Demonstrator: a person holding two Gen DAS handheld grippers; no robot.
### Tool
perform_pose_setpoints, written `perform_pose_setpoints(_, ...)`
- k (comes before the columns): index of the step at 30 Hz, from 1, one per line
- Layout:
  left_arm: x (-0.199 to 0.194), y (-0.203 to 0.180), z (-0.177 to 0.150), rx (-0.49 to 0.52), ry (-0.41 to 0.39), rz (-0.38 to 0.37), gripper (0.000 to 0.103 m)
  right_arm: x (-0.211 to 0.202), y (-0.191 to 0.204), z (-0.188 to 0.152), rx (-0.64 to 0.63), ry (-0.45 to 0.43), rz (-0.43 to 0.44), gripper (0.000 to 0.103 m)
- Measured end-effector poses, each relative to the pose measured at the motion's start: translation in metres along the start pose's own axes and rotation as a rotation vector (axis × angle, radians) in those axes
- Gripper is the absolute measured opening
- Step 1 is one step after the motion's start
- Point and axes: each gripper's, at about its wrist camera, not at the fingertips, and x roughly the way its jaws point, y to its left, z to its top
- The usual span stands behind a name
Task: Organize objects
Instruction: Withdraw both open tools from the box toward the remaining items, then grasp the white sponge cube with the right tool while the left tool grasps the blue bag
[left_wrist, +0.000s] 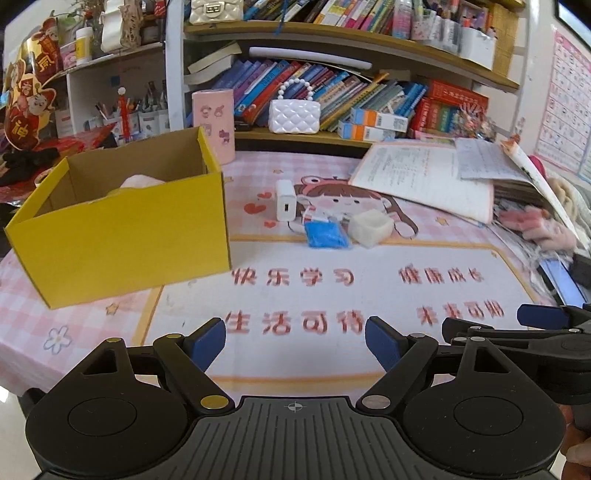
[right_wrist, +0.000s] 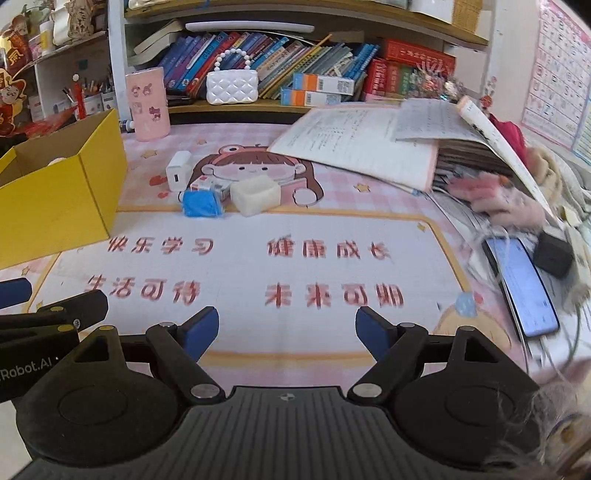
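A yellow cardboard box (left_wrist: 122, 236) stands open on the left of the desk mat, with something pale pink inside (left_wrist: 142, 181); it also shows in the right wrist view (right_wrist: 55, 195). Mid-desk lie a white charger (left_wrist: 285, 200), a blue packet (left_wrist: 325, 234), a small red-and-white box (left_wrist: 309, 214) and an off-white square cup (left_wrist: 370, 228). The right wrist view shows the charger (right_wrist: 178, 171), blue packet (right_wrist: 201, 204) and cup (right_wrist: 255, 194). My left gripper (left_wrist: 295, 341) is open and empty near the front edge. My right gripper (right_wrist: 287, 332) is open and empty beside it.
A pink cylinder holder (left_wrist: 214, 123) and a white quilted bag (left_wrist: 294, 114) stand at the back under book-filled shelves. Open books (right_wrist: 369, 144) pile up at the right, with a pink fluffy item (right_wrist: 506, 201) and a lit phone (right_wrist: 524, 284).
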Motion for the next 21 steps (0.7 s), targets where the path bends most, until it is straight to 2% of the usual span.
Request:
perform_pose_setpoints(11,0.056,-0.03,0.038,-0.017,0.002,0.094,0.085,0.068,-0.036,0.056,-0.038,-0.029,0.105,0.078)
perform_pose_setpoints(21,0.098,-0.044,0.057,-0.018,0.07,0.182,0.085,0.135,-0.041,0.099,-0.121,-0.013,0.248,0.076)
